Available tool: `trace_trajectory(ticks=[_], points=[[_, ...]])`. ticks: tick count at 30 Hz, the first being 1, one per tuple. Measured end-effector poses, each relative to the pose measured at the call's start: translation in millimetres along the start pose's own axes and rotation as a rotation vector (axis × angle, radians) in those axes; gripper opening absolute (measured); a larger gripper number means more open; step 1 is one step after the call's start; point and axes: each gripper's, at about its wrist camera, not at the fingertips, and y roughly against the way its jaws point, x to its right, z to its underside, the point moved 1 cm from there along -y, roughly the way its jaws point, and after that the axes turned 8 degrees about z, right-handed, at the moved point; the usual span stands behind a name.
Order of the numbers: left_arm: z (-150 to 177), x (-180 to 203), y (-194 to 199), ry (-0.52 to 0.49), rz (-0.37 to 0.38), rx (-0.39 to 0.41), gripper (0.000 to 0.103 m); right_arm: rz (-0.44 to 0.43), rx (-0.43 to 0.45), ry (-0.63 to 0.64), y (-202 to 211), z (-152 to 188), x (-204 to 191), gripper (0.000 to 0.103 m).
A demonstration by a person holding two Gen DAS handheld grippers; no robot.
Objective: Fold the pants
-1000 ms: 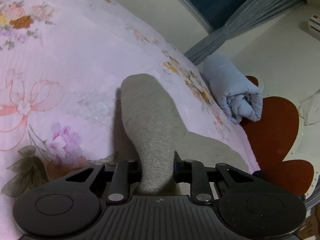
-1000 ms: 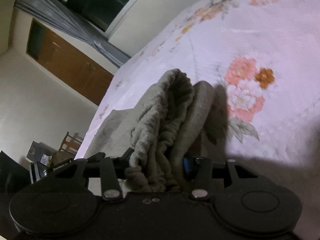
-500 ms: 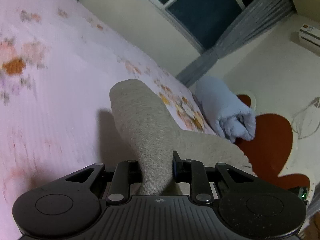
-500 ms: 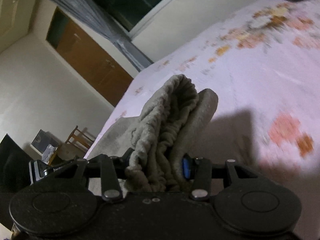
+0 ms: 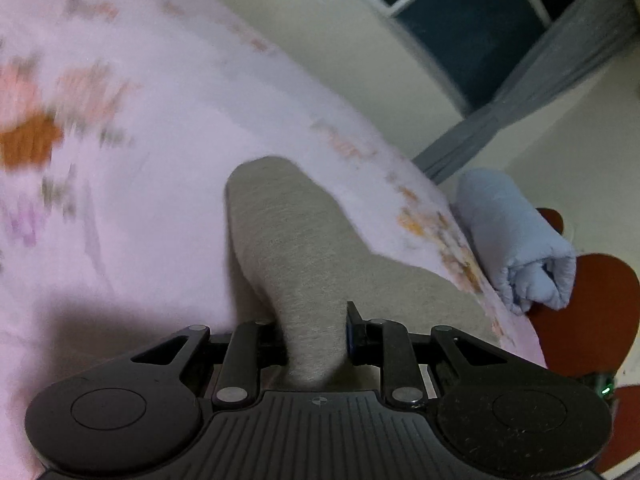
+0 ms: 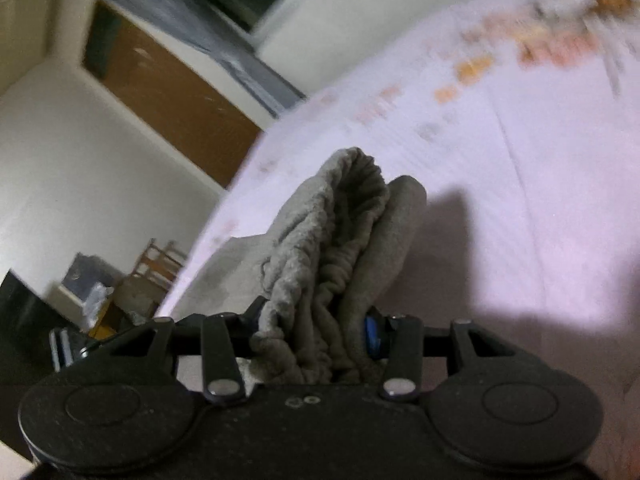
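Jaws first: left gripper [image 5: 316, 340] is pinched on a smooth fold of the grey pants [image 5: 292, 248], and the jaws are easing apart a little with cloth between them. Right gripper [image 6: 316, 336] is clamped on the bunched, ruffled end of the pants [image 6: 344, 240], probably the elastic waistband, layers stacked thick between the pads.

Handling, as I judge it: soft knit, light, limp. It sags and drapes from each pinch and holds no shape by itself. Not slippery, not fragile. Best taken at edges and corners, through all layers at once, with both ends kept taut so the fold lands flat. The gathered band is bulky, so a grip there may catch only part of it.

Pants hang lifted over the pink floral bedspread [image 5: 160, 100], the rest trailing back behind the grippers.

Only the left view shows a rolled pale blue blanket [image 5: 516, 240] at the bed's right edge, a red heart-shaped rug [image 5: 580, 312] beyond, and a dark window [image 5: 472, 24] far off.

Only the right view shows the ruffled band, a wooden chair [image 6: 160, 264] far left, and a brown door [image 6: 172, 96] farthest.
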Motion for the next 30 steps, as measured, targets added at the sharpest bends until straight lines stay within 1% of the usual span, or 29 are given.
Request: trace_trajectory(ticks=[1,2,3,5,6,7,8,9,10,11,12,13,14,15,16,17,18,19,20,21,22,23,24,25,26,27,28,29,30], points=[[4,-11,-6,0.035,0.012,-0.006,0.032,0.001,-0.018,-0.055,-10,5,16,0.041],[9,-21,-10,0.067,0.036,-0.008,0.035,-0.038,-0.031,-0.122,-15,10,30,0.041],[12,-26,-12,0.073,0.056,-0.001,0.037,-0.061,-0.016,-0.149,-15,14,36,0.041],[14,-29,-11,0.075,0.075,0.006,0.038,-0.059,0.004,-0.139,-11,19,34,0.042],[13,-28,-10,0.071,0.075,0.000,0.042,-0.056,0.006,-0.127,-7,21,32,0.046],[12,-27,-7,0.058,0.064,-0.002,0.049,-0.051,0.007,-0.126,-2,22,31,0.048],[12,-25,0,0.030,0.035,0.000,0.053,-0.042,0.007,-0.125,4,24,30,0.049],[11,-24,6,0.003,0.007,0.004,0.062,-0.028,0.016,-0.117,11,23,29,0.054],[10,-23,13,-0.015,-0.024,0.010,0.071,-0.001,0.042,-0.114,21,22,29,0.062],[10,-20,24,-0.037,-0.069,0.020,0.075,0.025,0.061,-0.130,31,23,31,0.067],[10,-15,33,-0.070,-0.106,0.030,0.079,0.053,0.080,-0.140,42,23,32,0.069],[9,-10,42,-0.109,-0.147,0.048,0.080,0.095,0.111,-0.097,55,23,23,0.073],[10,-1,52,-0.155,-0.194,0.075,0.081,0.126,0.137,-0.039,64,23,12,0.073],[12,6,58,-0.182,-0.218,0.092,0.084,0.134,0.151,0.009,71,24,0,0.073],[14,14,63,-0.206,-0.242,0.111,0.087,0.121,0.156,0.033,75,25,-12,0.073],[15,21,66,-0.222,-0.254,0.123,0.088,0.105,0.167,0.056,77,27,-24,0.073],[17,26,67,-0.237,-0.257,0.130,0.088,0.088,0.179,0.079,79,29,-36,0.073],[21,32,67,-0.254,-0.252,0.132,0.089,0.050,0.176,0.084,77,29,-46,0.073],[25,37,64,-0.270,-0.248,0.127,0.090,0.013,0.168,0.082,73,31,-55,0.075],[29,38,61,-0.277,-0.252,0.116,0.092,0.005,0.171,0.081,68,33,-60,0.084],[34,37,56,-0.278,-0.263,0.093,0.093,-0.001,0.166,0.068,63,31,-58,0.091],[38,33,48,-0.278,-0.306,0.045,0.093,0.006,0.162,0.048,59,30,-53,0.091],[41,25,40,-0.277,-0.356,-0.004,0.094,0.034,0.144,0.026,52,29,-43,0.087],[43,17,35,-0.266,-0.359,-0.021,0.096,0.081,0.117,-0.005,47,28,-32,0.079],[43,12,38,-0.249,-0.338,-0.008,0.096,0.156,0.101,-0.037,46,27,-23,0.077],[41,10,40,-0.243,-0.334,-0.004,0.096,0.178,0.110,-0.042,51,27,-18,0.073],[40,10,42,-0.250,-0.341,0.003,0.096,0.162,0.149,-0.019,62,28,-18,0.074],[40,11,44,-0.262,-0.348,0.010,0.097,0.179,0.190,0.042,72,30,-27,0.076],[40,11,43,-0.271,-0.352,0.011,0.098,0.218,0.225,0.132,80,32,-42,0.087]])
